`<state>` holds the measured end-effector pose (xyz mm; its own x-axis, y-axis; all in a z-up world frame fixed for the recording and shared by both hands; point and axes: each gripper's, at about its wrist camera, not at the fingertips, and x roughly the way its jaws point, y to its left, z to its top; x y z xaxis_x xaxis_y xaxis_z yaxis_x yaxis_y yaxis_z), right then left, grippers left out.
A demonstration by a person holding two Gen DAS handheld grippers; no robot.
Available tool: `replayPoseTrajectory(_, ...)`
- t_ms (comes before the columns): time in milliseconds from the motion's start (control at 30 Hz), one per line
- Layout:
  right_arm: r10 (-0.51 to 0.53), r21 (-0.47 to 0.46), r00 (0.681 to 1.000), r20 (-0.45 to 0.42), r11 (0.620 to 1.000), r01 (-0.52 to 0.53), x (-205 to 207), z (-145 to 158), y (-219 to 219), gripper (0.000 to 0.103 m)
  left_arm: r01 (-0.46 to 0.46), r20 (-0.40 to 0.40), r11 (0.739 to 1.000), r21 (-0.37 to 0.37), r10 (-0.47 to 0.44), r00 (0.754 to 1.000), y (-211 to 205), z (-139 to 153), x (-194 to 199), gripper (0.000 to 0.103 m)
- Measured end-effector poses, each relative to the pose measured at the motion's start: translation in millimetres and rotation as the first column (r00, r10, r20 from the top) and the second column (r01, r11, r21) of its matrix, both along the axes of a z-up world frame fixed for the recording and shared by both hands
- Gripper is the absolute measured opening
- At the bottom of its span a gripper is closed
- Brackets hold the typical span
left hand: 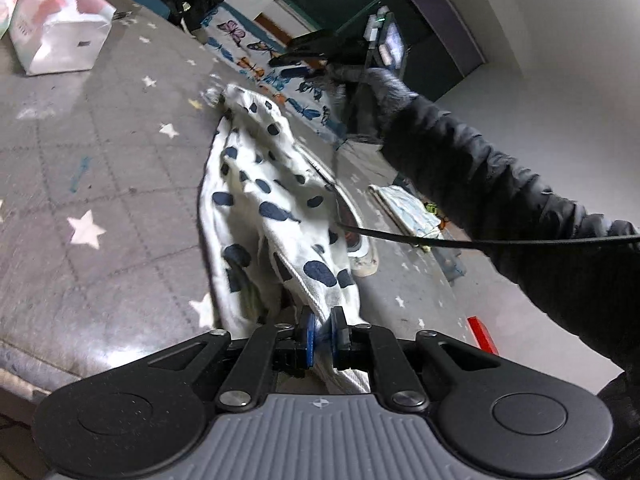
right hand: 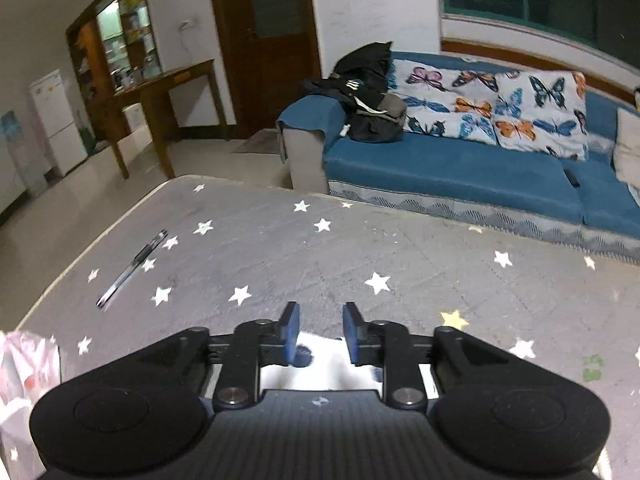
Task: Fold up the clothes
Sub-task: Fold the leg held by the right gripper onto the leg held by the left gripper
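Note:
A white garment with dark blue spots [left hand: 260, 184] lies bunched in a long strip across the grey star-print table cover [left hand: 100, 160]. My left gripper [left hand: 323, 330] is shut on its near end, with cloth pinched between the blue pads. In the right wrist view my right gripper [right hand: 320, 326] stands open just above the table [right hand: 320, 248], its pads apart and touching nothing. A patch of the white spotted garment [right hand: 324, 364] shows below and behind the fingers. A person's black sleeve [left hand: 480, 180] reaches toward the garment's far end.
A white and pink tissue pack [left hand: 60, 32] sits at the far left of the table, and a pen [right hand: 132, 268] lies near the left edge. Beyond the table stands a blue sofa [right hand: 440, 168] with butterfly cushions. A shoe [left hand: 360, 248] lies on the floor beside the table.

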<state>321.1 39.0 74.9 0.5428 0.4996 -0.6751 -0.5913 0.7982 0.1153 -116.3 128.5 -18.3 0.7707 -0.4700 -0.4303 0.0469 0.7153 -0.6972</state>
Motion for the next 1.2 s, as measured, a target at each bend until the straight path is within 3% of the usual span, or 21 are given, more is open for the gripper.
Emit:
replayPoseTrajectory(167,0.033,-0.044,0.999,0.022,0.998,-0.032,-7,12,-22,0.026,0.001,0.008,1.000,0.012,-0.001,1.000,4,1,-3,0.009)
replayPoseTrajectory(233,0.042,-0.068,0.999,0.024,0.997,-0.041,-7,16,-35,0.033,0.004,0.012,1.000,0.021,-0.005,1.000,3,2,-5,0.011)
replayPoseTrajectory(467,0.079,-0.138,0.997,-0.018,0.987,-0.081,-33,-2,-84,0.040,-0.012,0.025,0.996,0.089,0.009,1.000,8,19,-8,0.017)
replayPoseTrajectory(567,0.093,-0.161,0.995,-0.044,0.982,-0.099,-48,-15,-101,0.041,-0.040,0.050,0.991,0.125,0.034,0.998,11,31,2,0.033)
replayPoseTrajectory(600,0.096,-0.162,0.994,-0.050,0.981,-0.103,-52,-18,-107,0.042,-0.050,0.057,0.989,0.139,0.042,0.997,11,34,8,0.037)
replayPoseTrajectory(867,0.124,-0.124,0.987,-0.099,0.983,-0.136,-88,-36,-153,0.046,-0.095,0.035,0.949,0.300,0.089,0.995,9,40,84,0.037)
replayPoseTrajectory(1033,0.123,-0.065,0.986,-0.113,0.989,-0.131,-108,-39,-174,0.047,-0.080,-0.029,0.916,0.393,0.100,0.995,10,24,139,0.035)
replayPoseTrajectory(1167,0.123,-0.027,0.985,-0.122,0.991,-0.128,-120,-41,-191,0.047,-0.055,-0.080,0.905,0.422,0.098,0.992,14,8,165,0.034)
replayPoseTrajectory(1200,0.127,-0.022,0.984,-0.124,0.991,-0.131,-122,-43,-193,0.047,-0.051,-0.090,0.904,0.424,0.098,0.991,15,6,169,0.030)
